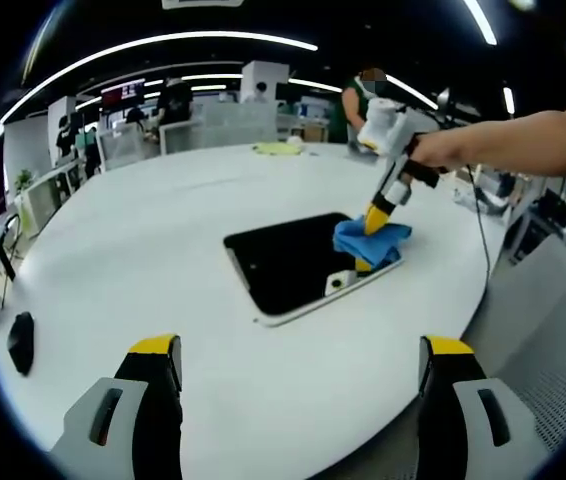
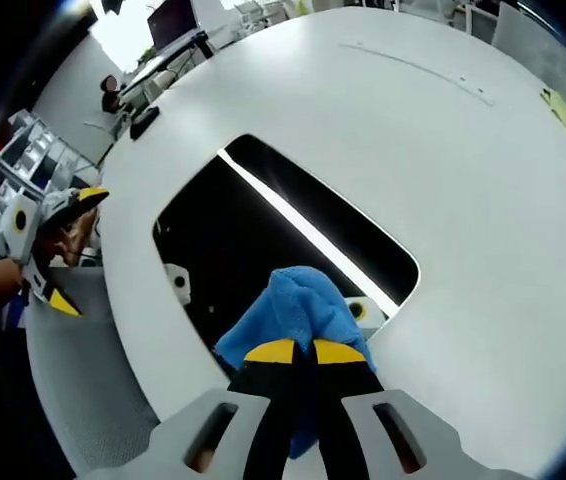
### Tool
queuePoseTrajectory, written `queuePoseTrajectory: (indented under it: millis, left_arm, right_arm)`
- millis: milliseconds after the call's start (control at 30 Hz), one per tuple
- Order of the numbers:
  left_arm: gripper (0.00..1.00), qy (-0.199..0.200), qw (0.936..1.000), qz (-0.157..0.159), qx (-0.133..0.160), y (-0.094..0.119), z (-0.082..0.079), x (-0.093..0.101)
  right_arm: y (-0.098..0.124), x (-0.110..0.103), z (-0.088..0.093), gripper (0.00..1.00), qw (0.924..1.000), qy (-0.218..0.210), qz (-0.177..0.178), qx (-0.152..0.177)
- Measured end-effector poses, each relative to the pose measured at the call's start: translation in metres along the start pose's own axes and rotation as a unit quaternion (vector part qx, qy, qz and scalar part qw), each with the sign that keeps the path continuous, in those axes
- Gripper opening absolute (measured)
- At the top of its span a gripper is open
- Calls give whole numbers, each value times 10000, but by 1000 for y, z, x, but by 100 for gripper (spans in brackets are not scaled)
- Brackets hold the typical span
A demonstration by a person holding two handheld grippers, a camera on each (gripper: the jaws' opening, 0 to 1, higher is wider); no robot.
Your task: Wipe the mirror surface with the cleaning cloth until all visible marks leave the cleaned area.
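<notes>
Two grippers work over a round white table (image 1: 163, 250). In the left gripper view, the left gripper (image 1: 303, 385) hangs above the near table edge with its yellow-tipped jaws spread wide and nothing between them. The mirror (image 1: 288, 262), a dark rounded rectangle, lies flat near the table's middle, and the right gripper (image 1: 373, 222) reaches down from about 2 o'clock, pressing a blue cleaning cloth (image 1: 371, 240) onto the mirror's 3 o'clock edge. In the right gripper view its jaws are closed tight on the cloth at 6 o'clock. A yellow-green cloth (image 1: 279, 148) lies at the far rim.
</notes>
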State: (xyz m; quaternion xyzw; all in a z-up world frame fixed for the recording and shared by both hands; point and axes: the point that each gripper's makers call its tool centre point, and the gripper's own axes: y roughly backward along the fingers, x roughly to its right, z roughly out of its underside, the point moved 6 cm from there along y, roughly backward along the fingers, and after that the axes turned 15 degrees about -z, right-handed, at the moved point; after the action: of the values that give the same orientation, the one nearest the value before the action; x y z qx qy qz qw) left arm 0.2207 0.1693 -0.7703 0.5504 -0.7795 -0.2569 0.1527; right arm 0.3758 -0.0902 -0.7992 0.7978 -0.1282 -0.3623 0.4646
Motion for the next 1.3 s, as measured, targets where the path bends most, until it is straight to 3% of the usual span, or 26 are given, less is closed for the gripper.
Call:
queuePoseTrajectory:
  millis: [533, 1067, 1300]
  left_arm:
    - [99, -11, 10000, -2, -37, -1, 1, 0]
    - [99, -61, 9999, 37, -95, -2, 3, 1]
    - [99, -50, 9999, 18, -112, -2, 3, 0]
  right_arm:
    - [3, 15, -12, 0, 10000, 5, -7, 42]
    - [5, 27, -28, 0, 9992, 325, 245, -29]
    - [5, 47, -40, 0, 9989, 350, 325, -26]
